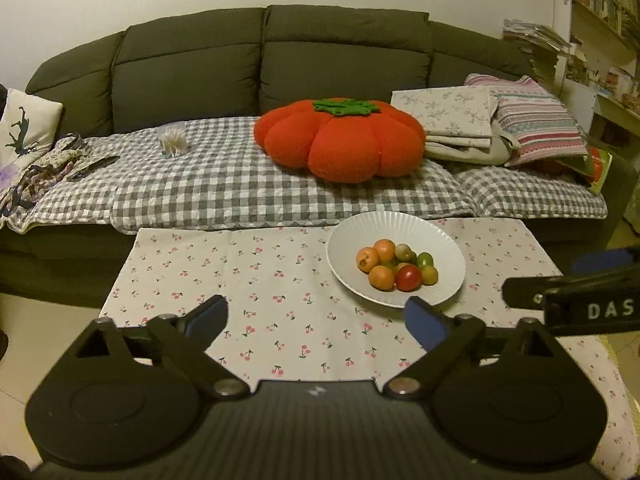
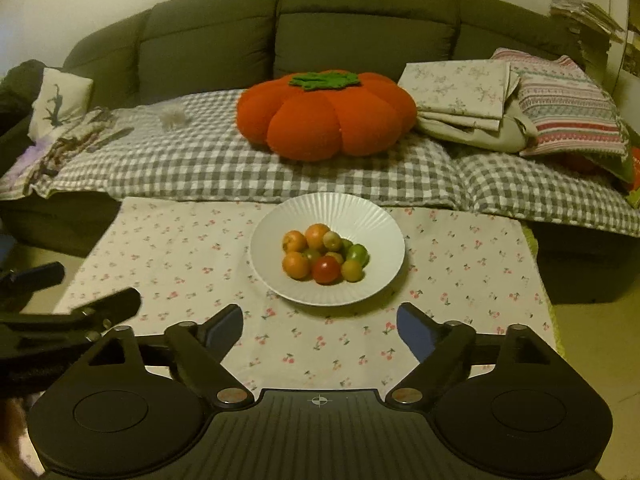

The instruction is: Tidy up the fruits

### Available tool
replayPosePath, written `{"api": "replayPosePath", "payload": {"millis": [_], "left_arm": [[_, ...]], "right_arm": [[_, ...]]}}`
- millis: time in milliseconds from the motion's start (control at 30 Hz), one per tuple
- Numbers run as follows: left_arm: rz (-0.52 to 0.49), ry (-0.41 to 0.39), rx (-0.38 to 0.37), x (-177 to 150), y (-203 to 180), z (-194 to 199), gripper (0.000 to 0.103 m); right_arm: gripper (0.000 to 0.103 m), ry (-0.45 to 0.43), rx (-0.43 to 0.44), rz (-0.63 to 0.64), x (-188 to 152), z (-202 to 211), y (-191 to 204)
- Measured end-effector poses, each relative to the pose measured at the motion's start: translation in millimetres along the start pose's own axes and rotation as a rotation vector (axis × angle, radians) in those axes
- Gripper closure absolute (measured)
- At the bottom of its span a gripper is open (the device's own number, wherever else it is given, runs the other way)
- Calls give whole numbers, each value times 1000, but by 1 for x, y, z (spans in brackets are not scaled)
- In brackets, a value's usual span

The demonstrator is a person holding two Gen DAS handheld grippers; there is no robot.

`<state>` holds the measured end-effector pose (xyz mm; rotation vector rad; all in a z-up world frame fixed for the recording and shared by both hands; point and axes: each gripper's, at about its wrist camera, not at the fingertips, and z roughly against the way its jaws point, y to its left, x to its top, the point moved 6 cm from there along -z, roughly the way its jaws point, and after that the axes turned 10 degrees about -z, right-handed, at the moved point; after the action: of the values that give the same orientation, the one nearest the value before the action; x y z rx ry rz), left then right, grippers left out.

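Observation:
A white ribbed plate sits on the cherry-print tablecloth. It holds a pile of several small fruits: orange ones, green ones and a red one. My left gripper is open and empty, above the cloth, near and left of the plate. My right gripper is open and empty, just in front of the plate. The right gripper shows at the right edge of the left wrist view; the left gripper shows at the left edge of the right wrist view.
Behind the table stands a dark sofa with a grey checked cover. A big orange pumpkin cushion, folded linens and a striped pillow lie on it. Shelves stand at the right.

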<state>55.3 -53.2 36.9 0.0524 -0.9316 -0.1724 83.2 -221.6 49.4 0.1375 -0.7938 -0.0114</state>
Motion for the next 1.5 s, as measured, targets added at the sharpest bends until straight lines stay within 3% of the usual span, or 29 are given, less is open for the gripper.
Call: {"api": "replayPosePath", "payload": {"millis": [67, 267, 367, 700, 1500], "left_arm": [[0, -10, -1, -1, 0, 3, 2], [-24, 4, 12, -7, -6, -2, 2], [-34, 3, 29, -9, -8, -7, 2], [-52, 22, 20, -11, -18, -12, 1], [-48, 42, 38, -17, -18, -14, 1]], "right_arm": [[4, -22, -34, 18, -3, 7, 0], [4, -33, -5, -44, -33, 6, -13], [4, -3, -33, -48, -40, -5, -18], [3, -135, -16, -109, -33, 13, -25], [3, -130, 10, -124, -40, 13, -20]]}}
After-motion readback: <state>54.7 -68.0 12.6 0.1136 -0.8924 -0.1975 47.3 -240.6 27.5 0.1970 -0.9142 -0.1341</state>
